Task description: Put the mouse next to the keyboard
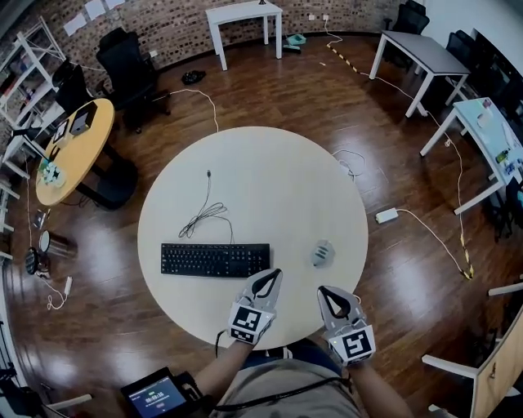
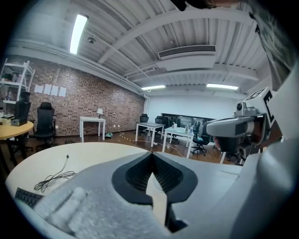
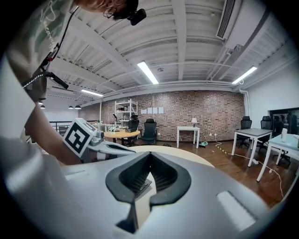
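Observation:
A grey mouse (image 1: 324, 254) lies on the round white table (image 1: 278, 171), a little right of the black keyboard (image 1: 215, 260). The keyboard's coiled cable (image 1: 206, 214) lies behind it. My left gripper (image 1: 275, 273) hovers just off the keyboard's right end, its jaws closed tip to tip with nothing between them (image 2: 152, 154). My right gripper (image 1: 322, 291) is near the table's front edge, just below the mouse and apart from it. It is also shut and holds nothing (image 3: 149, 155). The two gripper views do not show the mouse.
A yellow round table (image 1: 73, 151) and black office chairs (image 1: 127, 73) stand at the left. White desks (image 1: 245, 16) line the back and right. A white power strip (image 1: 386, 215) with cables lies on the wooden floor to the right.

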Demonstrator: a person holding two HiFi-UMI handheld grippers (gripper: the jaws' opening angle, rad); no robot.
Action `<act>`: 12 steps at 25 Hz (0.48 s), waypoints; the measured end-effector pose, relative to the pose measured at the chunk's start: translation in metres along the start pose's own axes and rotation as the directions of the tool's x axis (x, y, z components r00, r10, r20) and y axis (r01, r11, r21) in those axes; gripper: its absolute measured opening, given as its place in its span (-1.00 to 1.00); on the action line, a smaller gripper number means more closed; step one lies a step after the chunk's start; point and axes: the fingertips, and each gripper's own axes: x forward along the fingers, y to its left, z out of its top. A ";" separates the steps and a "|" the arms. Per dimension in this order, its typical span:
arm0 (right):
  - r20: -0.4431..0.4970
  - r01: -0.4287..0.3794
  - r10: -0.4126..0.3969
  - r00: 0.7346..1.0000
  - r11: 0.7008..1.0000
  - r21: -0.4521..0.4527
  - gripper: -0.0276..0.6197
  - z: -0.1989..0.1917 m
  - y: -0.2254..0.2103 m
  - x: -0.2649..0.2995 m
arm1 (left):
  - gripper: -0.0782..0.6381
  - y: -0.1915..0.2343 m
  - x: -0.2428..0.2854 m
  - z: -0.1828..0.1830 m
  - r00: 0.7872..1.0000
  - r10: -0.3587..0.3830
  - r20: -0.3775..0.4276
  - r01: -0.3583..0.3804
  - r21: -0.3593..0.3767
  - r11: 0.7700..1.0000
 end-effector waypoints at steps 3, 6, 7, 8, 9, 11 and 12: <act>0.005 -0.030 0.030 1.000 1.000 -0.004 -0.90 0.016 0.029 0.007 | -0.78 0.014 -0.043 0.011 0.996 0.055 0.063 -0.055 -0.003 0.998; 0.017 -0.068 0.068 0.998 0.998 -0.016 -0.90 0.025 0.060 0.013 | -0.78 0.026 -0.090 0.020 0.985 0.121 0.119 -0.122 -0.002 0.993; 0.018 -0.083 0.083 0.996 0.996 -0.018 -0.90 0.025 0.071 0.014 | -0.78 0.030 -0.106 0.022 0.980 0.146 0.133 -0.147 -0.001 0.989; 0.017 -0.099 0.099 0.995 0.995 -0.019 -0.90 0.024 0.083 0.015 | -0.78 0.034 -0.123 0.023 0.975 0.171 0.144 -0.173 0.000 0.985; 0.013 -0.115 0.115 0.993 0.993 -0.024 -0.90 0.022 0.095 0.016 | -0.78 0.039 -0.140 0.024 0.968 0.197 0.153 -0.200 0.003 0.980; 0.010 -0.146 0.147 0.989 0.989 -0.038 -0.90 0.019 0.120 0.022 | -0.78 0.052 -0.174 0.025 0.955 0.244 0.168 -0.249 0.006 0.969; 0.009 -0.163 0.163 0.987 0.986 -0.039 -0.90 0.020 0.134 0.025 | -0.78 0.060 -0.191 0.024 0.948 0.267 0.174 -0.271 0.001 0.963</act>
